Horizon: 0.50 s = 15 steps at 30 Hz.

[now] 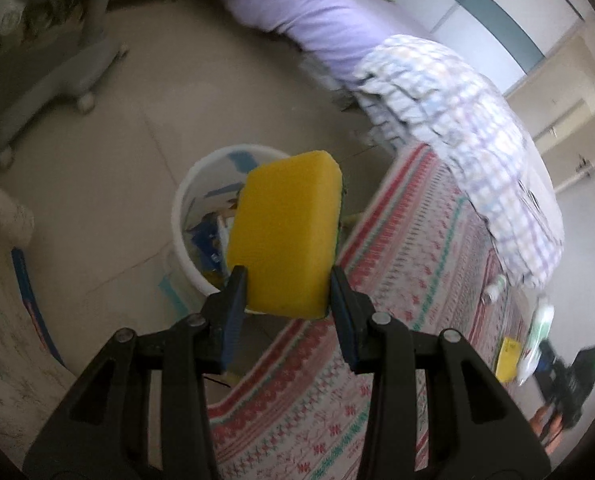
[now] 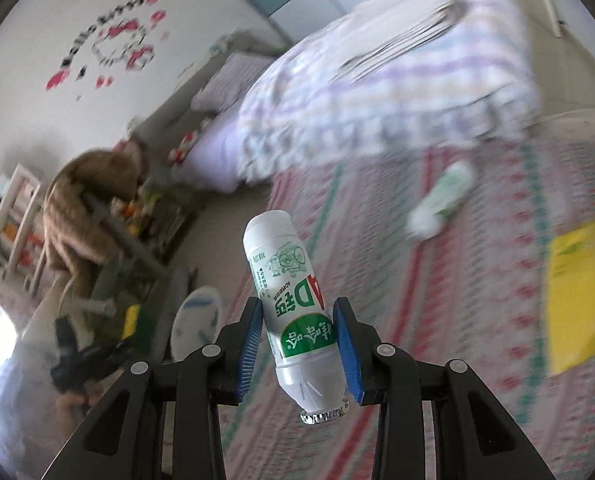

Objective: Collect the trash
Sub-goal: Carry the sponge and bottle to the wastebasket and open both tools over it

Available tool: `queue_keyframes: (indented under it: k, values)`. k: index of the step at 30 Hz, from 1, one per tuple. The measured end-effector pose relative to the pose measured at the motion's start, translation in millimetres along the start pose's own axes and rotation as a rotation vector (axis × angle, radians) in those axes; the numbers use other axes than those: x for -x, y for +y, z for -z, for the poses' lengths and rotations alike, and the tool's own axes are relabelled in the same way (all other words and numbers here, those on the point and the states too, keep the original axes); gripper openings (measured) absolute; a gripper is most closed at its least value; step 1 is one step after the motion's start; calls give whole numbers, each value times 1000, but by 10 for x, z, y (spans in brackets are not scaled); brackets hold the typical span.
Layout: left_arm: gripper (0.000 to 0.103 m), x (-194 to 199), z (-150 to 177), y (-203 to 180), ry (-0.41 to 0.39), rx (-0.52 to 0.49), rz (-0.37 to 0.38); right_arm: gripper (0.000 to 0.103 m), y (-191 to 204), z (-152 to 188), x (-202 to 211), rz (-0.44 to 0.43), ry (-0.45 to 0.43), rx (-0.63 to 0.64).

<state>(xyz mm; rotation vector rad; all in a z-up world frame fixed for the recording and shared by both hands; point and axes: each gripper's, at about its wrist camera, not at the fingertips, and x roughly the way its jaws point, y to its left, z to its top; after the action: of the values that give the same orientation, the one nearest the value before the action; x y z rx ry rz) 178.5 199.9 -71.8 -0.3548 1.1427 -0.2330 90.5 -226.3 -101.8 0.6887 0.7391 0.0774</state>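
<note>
Left claw [image 1: 287,294] grips sponge [image 1: 285,232] over bin [image 1: 185,200], right claw [image 2: 299,338] grips bottle [image 2: 293,308]; center sponge above opening before releasing.

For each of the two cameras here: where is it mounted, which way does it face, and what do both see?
Left wrist: on the left tool, looking down past its yellow sponge at the white bin.
Right wrist: on the right tool, looking along the patterned bedspread past its white-and-green plastic bottle.
Shared: the bedspread, checked blanket, bin, each other's tool; no body visible.
</note>
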Motion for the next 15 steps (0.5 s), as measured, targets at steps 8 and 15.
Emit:
queue_keyframes:
  k: [8, 15]
  values:
    - [44, -318, -151, 249, 16, 182, 48, 37, 595, 243, -721, -64, 101, 58]
    - [55, -522, -187, 478, 38, 286, 57, 37, 1135, 335, -1252, -120, 141, 93]
